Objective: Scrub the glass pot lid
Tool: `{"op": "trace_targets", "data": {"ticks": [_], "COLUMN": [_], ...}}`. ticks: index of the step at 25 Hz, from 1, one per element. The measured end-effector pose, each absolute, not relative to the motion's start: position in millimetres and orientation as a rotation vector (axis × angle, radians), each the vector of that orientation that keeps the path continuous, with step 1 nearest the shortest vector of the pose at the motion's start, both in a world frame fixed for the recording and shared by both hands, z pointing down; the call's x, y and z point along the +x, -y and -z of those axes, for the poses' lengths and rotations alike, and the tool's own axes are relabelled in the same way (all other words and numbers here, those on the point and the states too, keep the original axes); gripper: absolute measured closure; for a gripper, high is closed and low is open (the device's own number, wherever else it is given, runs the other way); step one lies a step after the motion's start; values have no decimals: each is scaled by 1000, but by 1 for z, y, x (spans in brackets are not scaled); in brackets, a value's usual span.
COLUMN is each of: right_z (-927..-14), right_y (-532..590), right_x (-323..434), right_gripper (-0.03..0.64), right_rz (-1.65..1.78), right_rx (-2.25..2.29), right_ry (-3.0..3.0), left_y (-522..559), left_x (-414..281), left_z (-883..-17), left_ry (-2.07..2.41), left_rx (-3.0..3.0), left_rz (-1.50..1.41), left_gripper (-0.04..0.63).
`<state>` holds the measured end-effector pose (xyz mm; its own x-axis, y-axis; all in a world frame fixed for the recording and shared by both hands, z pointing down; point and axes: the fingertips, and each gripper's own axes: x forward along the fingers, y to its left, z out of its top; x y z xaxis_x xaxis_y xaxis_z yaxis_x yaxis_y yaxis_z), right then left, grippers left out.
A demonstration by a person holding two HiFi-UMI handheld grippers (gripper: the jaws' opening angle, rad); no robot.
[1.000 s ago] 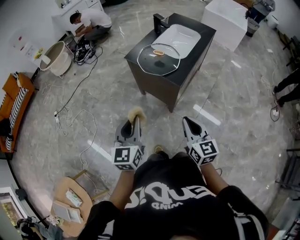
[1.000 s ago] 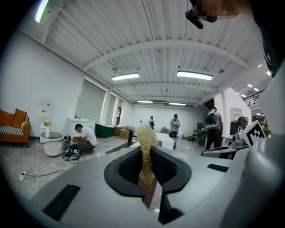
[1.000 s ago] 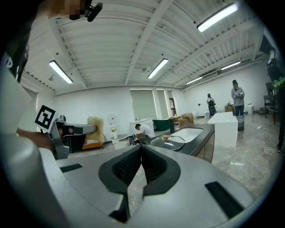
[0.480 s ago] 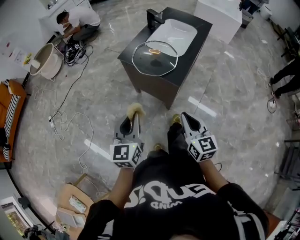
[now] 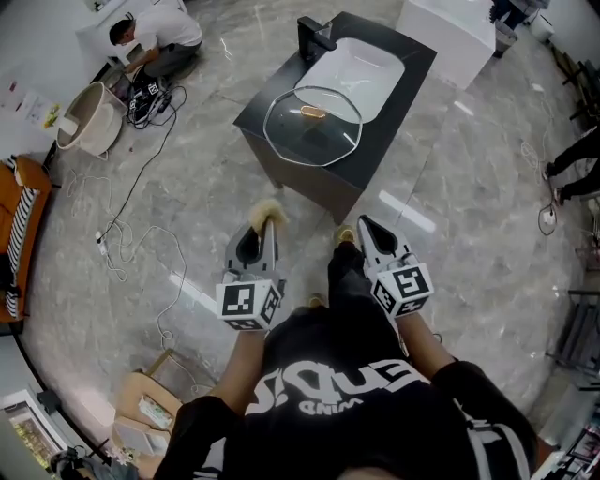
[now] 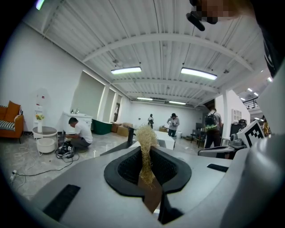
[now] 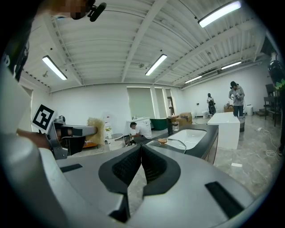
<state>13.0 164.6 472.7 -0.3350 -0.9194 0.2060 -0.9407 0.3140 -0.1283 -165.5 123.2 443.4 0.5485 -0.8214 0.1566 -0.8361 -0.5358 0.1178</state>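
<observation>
**Scrubber gripped, lid at 12 o'clock**

I hold both grippers roughly level over the floor, short of the counter (image 5: 411, 67). The left gripper (image 5: 265, 225) is clamped on a straw-coloured scrubber (image 5: 270, 210). The right gripper (image 5: 365, 226) has its jaws together on nothing. The lid (image 5: 312, 125) lies flat on the counter beside the sink (image 5: 358, 71), at 12 o'clock from both grippers, well apart, marginally nearer the left.

Head view: orange sofa (image 5: 11, 262) cut off by left edge, white block (image 5: 450, 28) by top edge; bystander (image 5: 574, 157) at right edge shows legs only. Scrubber (image 6: 146, 133) lower end is buried btwn jaws of left gripper (image 6: 145, 153). In right gripper view, lid (image 7: 171, 143) near rim sits behind right gripper (image 7: 140, 149) body; knob too small to make out.
</observation>
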Motion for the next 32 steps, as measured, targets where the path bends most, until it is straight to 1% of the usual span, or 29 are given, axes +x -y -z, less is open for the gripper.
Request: {"op": "trace_targets", "data": {"ticks": [7,20,32], "right_z": [-477,-443,-448], "right_y": [-113,16,100], "right_x": [36,91,108], "right_gripper": [603,603,603], "right_rz": [-366,-321,-322], "right_rx": [1727,1586,1384], "right_ry": [2477,2568,2639], "left_y": [-72,33,88], "left_x": [-142,-93,-80], "left_z": [-448,-414,-419], "left_ry": [1414,1564,1732], "left_rx": [2572,2503,2369], "left_rz": [-121,-96,-101], "left_gripper": [546,546,546]}}
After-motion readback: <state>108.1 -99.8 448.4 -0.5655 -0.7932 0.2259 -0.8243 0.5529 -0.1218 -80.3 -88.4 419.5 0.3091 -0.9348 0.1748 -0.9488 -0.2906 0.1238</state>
